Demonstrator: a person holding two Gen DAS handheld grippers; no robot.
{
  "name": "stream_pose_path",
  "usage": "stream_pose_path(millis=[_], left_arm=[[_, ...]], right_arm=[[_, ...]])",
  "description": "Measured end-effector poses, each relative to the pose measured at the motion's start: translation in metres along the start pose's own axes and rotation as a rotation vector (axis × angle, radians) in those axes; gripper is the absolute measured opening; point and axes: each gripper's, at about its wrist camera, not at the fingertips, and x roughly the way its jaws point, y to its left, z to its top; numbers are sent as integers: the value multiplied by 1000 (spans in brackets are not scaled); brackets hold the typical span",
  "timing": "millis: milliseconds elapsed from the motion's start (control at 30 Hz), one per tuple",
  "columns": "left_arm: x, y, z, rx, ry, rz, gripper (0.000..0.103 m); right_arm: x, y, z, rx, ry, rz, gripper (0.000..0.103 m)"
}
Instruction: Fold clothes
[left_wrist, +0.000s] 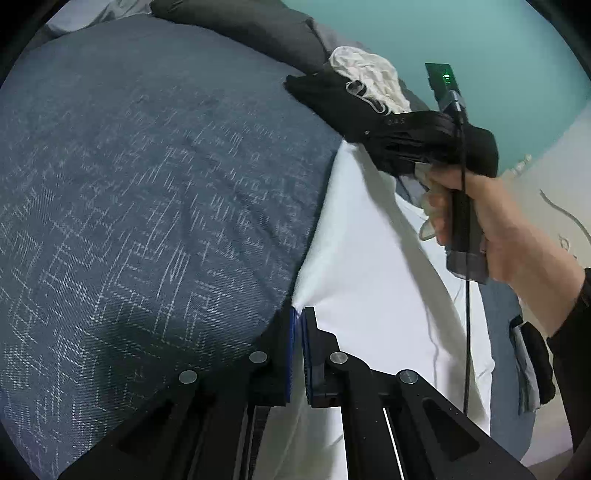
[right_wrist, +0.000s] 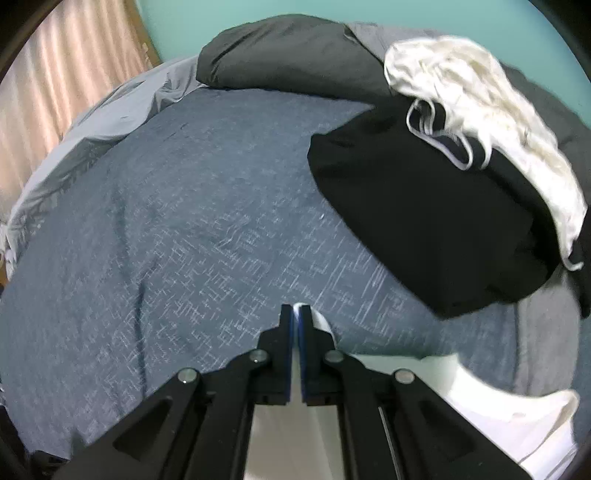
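"Both clamped?"

"Yes. My left hand-held gripper (left_wrist: 298, 314) pinches the white garment (left_wrist: 369, 266) at its edge; my right hand-held gripper (right_wrist: 295, 312) grips another bit of it. It hangs over the bed (left_wrist: 147, 184), toward four o'clock."

"Risk?"

"Thin pinches. A tug could slip the cloth free, or it drags the black pile (right_wrist: 424, 221) at two o'clock."

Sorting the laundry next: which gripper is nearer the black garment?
Right. The right gripper is just short of the black garment; the left gripper is farther back along the white cloth.
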Motion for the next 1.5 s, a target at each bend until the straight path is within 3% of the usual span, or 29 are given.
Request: stream_pose_path(millis=[167, 267, 400, 500, 733, 867, 933, 967, 1000, 1367, 1433, 1500], left_arm=[[6, 5, 8, -9, 16, 0, 4], [4, 4, 4, 1, 20, 11, 4], [3, 5, 4, -3, 22, 9, 4], [4, 5, 5, -7, 24, 7, 4], [-5, 3, -10, -10, 24, 13, 5], [-4, 3, -11, -7, 23, 21, 5], [-3, 2, -11, -4, 23, 24, 5], [-3, 2, -10, -3, 24, 25, 5], [-2, 1, -10, -3, 25, 26, 5], [-3, 1, -11, 5, 31, 34, 5], [-4, 2, -11, 4, 33, 33, 5], [-5, 2, -12, 4, 35, 33, 5]], right_arm=[[-3, -5, 1, 40, -14, 45, 3], [-24, -13, 4, 38, -83, 20, 4], [-57, -38, -3, 97, -99, 30, 9], [-80, -51, -33, 100, -59, 91, 24], [-112, -62, -130, 103, 84, 183, 25], [-119, -63, -182, 95, 145, 194, 25], [-120, -67, -196, 107, 150, 192, 21], [-121, -69, -203, 114, 152, 191, 7], [-122, -72, -208, 124, 147, 188, 2], [-162, -120, -228, 373, -41, 190, 3], [-180, -122, -242, 375, -43, 164, 6], [-198, -126, -264, 380, -17, 123, 15]])
